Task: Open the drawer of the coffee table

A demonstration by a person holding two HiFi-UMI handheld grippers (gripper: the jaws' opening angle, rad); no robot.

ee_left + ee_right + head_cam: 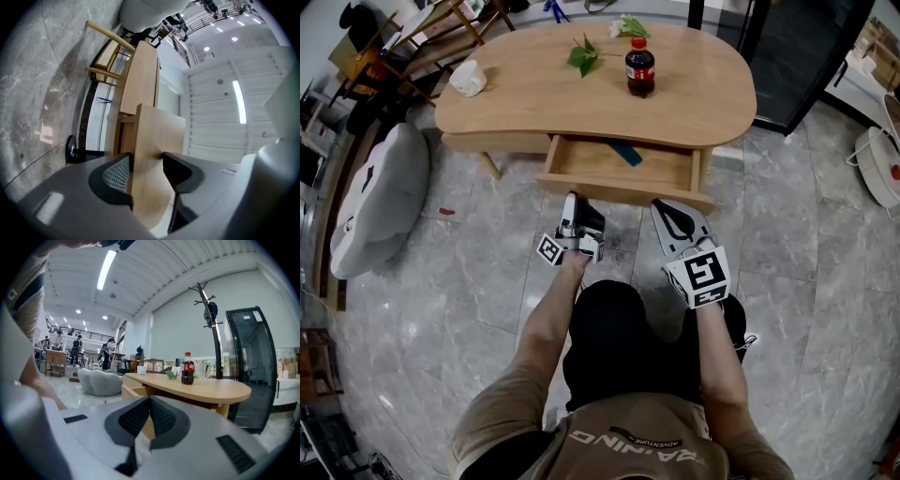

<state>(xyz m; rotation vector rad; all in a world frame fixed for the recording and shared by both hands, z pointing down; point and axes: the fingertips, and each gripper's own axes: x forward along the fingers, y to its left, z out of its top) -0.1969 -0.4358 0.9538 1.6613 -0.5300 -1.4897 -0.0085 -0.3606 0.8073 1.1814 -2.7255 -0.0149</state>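
Note:
The light wooden coffee table (544,89) has its drawer (609,169) pulled out toward me, with a small teal item (627,154) lying inside. My left gripper (572,199) is at the left part of the drawer's front panel (628,190). In the left gripper view that panel (152,154) stands edge-on between the jaws of the left gripper (146,161), and both pads press on it. My right gripper (664,206) hovers just in front of the panel's right part, shut and holding nothing. The right gripper view shows the right gripper (150,401) with its pads together, and the drawer (133,391) beyond them.
A cola bottle (639,67), green leaves (583,56) and a white cup (469,78) stand on the tabletop. A grey beanbag (380,202) lies on the marble floor to the left. A dark glass cabinet (255,366) stands right of the table. My knees are below the grippers.

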